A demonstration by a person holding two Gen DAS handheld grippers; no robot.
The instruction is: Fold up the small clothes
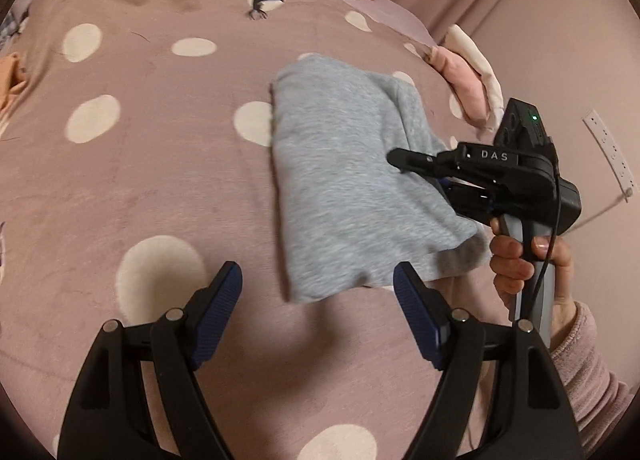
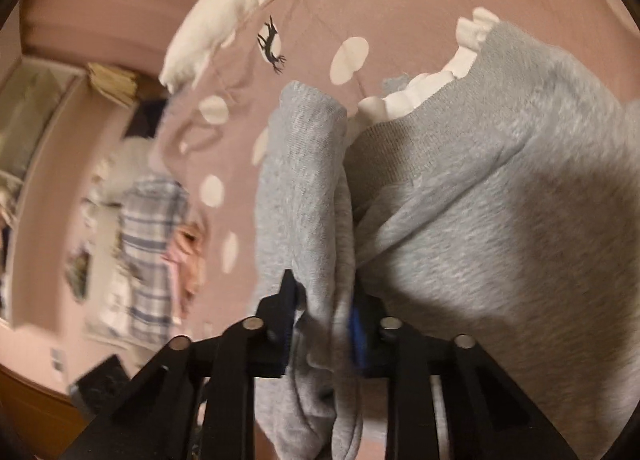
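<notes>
A grey sweatshirt (image 1: 352,180) is spread on the dotted pink bed cover (image 1: 140,164). One bunched sleeve is clamped by the right gripper (image 2: 324,312). Beside the garment's near hem, the left gripper (image 1: 318,296) is held wide and empty.

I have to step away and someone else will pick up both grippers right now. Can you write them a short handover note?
Right gripper: jaws shut on a bunched fold of the grey sweater, at its right side.
Left gripper: jaws open and empty, just short of the sweater's near edge.
The sweater lies partly folded on the pink spotted blanket; its white frilled collar shows in the right wrist view.
Done: at least one fold appears made.
Left: probably finish the fold that the right gripper holds, then flatten it. More clothes seem to wait at the far edge of the bed, too blurred to name.
</notes>
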